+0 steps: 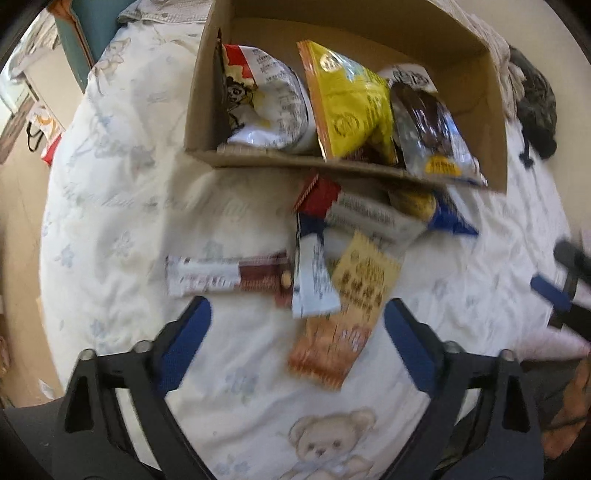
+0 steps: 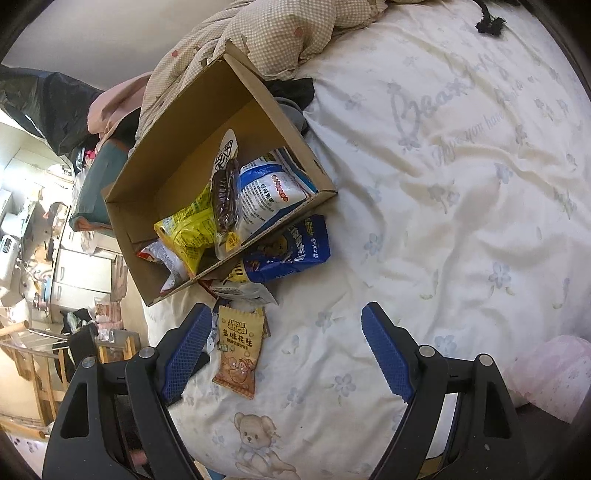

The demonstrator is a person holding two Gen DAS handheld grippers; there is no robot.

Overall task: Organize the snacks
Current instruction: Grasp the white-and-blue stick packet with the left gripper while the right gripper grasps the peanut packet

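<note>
A cardboard box sits on the bed and holds a yellow bag, a white and red bag and a brown packet. In front of it lie loose snacks: an orange peanut packet, a white wrapper, a brown bar and a blue bag. My left gripper is open and empty just before the peanut packet. My right gripper is open and empty, with the peanut packet by its left finger. The box and blue bag lie beyond.
The bed has a white floral sheet with a bear print. A checked quilt is bunched behind the box. The bed edge and cluttered floor are to the left. Dark clothing lies at the right.
</note>
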